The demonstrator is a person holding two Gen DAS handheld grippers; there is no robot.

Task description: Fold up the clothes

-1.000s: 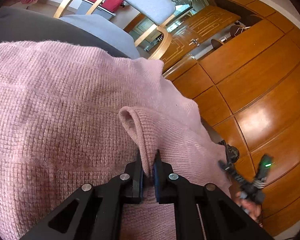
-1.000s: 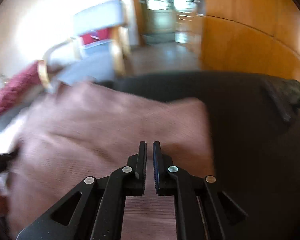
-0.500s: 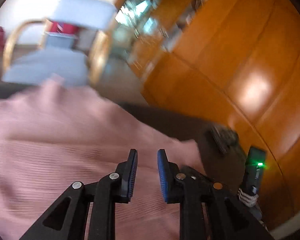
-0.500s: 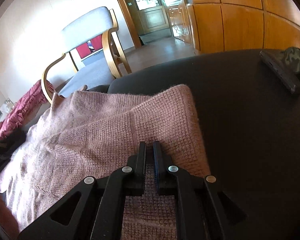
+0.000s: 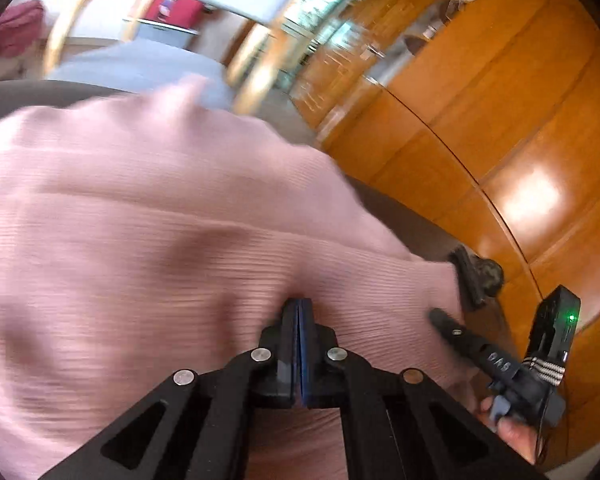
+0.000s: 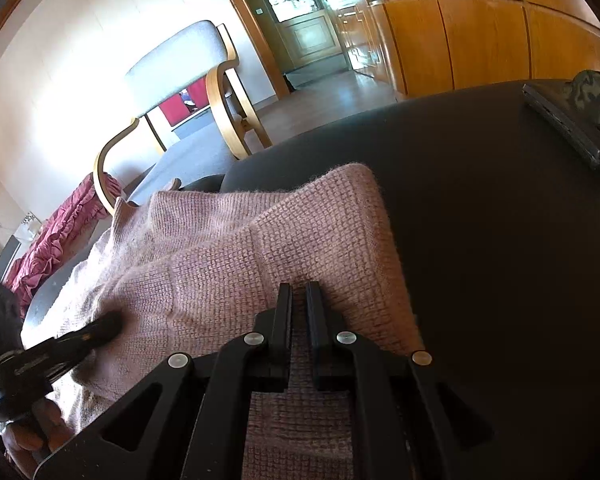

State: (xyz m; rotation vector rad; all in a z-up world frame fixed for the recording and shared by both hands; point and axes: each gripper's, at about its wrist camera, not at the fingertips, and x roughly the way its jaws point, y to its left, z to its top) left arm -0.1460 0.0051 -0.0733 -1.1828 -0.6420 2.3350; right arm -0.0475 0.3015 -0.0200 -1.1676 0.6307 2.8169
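A pink knit sweater [image 5: 140, 220] lies spread on a dark table [image 6: 480, 240], with one part folded over itself [image 6: 280, 232]. My left gripper [image 5: 298, 304] is shut above the sweater's middle, pads together and no cloth seen between them; its black finger [image 6: 100, 328] shows at the left of the right wrist view. My right gripper [image 6: 299, 286] rests at the sweater's near right edge, its jaws a narrow slit apart with the ribbed hem running up into them. One right finger [image 5: 440, 314] appears low on the right in the left wrist view.
A dark flat object [image 6: 568, 120] lies on the table's far right corner. A grey chair with a bent-wood frame [image 6: 180, 68] stands beyond the table, and a dark red cloth [image 6: 60, 232] lies to its left. Wooden cabinet panels [image 5: 500, 120] line the right side.
My left gripper let go of the sweater fold it held, opened, swung across the sweater and closed again with nothing in it. The right gripper stopped moving and stays on the hem.
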